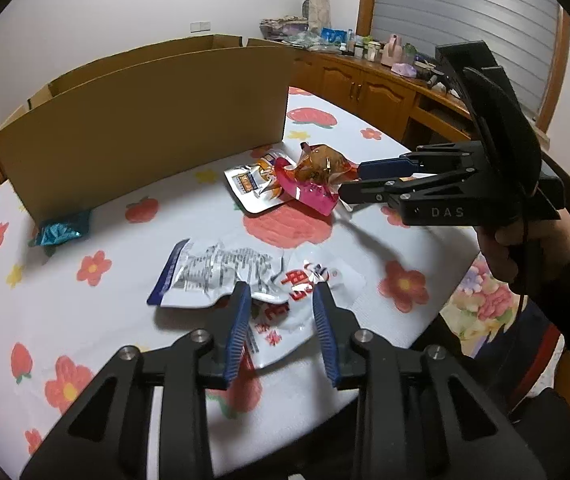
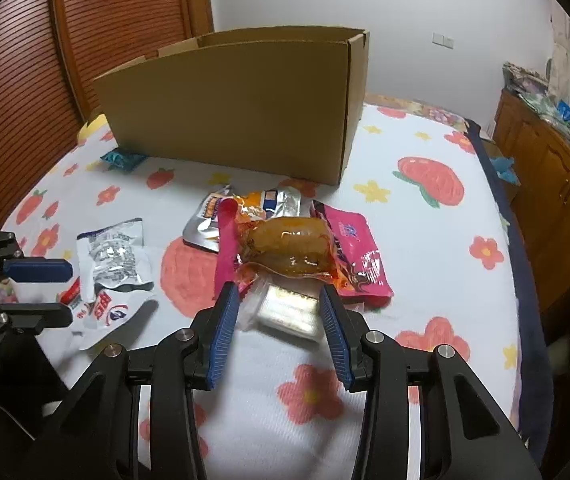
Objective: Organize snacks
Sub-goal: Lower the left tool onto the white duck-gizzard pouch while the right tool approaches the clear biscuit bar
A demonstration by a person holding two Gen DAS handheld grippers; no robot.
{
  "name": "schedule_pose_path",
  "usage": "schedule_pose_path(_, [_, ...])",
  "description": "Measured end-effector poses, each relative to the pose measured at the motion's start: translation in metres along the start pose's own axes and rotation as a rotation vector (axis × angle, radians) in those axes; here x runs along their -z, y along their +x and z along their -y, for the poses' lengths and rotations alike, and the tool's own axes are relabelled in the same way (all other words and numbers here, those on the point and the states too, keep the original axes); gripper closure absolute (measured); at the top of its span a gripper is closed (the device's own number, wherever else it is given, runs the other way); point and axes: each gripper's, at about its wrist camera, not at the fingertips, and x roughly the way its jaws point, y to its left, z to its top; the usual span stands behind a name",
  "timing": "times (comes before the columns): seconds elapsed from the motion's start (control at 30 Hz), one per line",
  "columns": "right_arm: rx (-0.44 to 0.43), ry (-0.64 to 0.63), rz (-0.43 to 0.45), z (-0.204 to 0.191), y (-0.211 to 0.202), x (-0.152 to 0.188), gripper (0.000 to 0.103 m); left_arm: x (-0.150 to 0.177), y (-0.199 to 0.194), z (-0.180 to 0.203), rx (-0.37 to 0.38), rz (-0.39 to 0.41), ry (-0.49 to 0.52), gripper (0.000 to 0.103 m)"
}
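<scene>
Clear packet (image 2: 289, 312) between right gripper (image 2: 281, 300) jaws (seemingly untouched)

Letters on the right gripper (image 1: 349, 184): "DAS", in pale letters on its black body.
White snack bag (image 1: 285, 300) at 6 o'clock: red signs, too crumpled to read.
Silver bag (image 1: 209, 276): tiny print, too small to read.

Brown box (image 2: 245, 112), pink packet (image 2: 355, 240), strawberry-and-flower patterned white cloth (image 2: 425, 264).
</scene>
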Motion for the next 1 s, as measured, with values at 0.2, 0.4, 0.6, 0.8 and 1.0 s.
schedule_pose_path(0.2, [-0.011, 0.005, 0.003, 0.002, 0.001, 0.001, 0.060, -0.016, 0.016, -0.020, -0.039, -0.018, -0.023, 0.072])
schedule_pose_path(0.4, [0.008, -0.014, -0.002, -0.001, 0.002, 0.003, 0.043, -0.020, 0.022, -0.038, -0.059, -0.022, -0.078, 0.069])
schedule_pose_path(0.6, [0.025, -0.019, 0.000, 0.000, 0.005, 0.004, 0.039, -0.012, 0.007, -0.036, -0.045, -0.006, -0.094, 0.062])
schedule_pose_path(0.8, [0.042, -0.043, -0.012, -0.001, 0.007, 0.009, 0.039, -0.006, -0.008, -0.009, 0.014, 0.014, -0.026, 0.062])
schedule_pose_path(1.0, [0.029, -0.044, -0.010, -0.002, 0.004, 0.011, 0.040, -0.006, 0.001, 0.009, 0.050, -0.015, 0.036, 0.062])
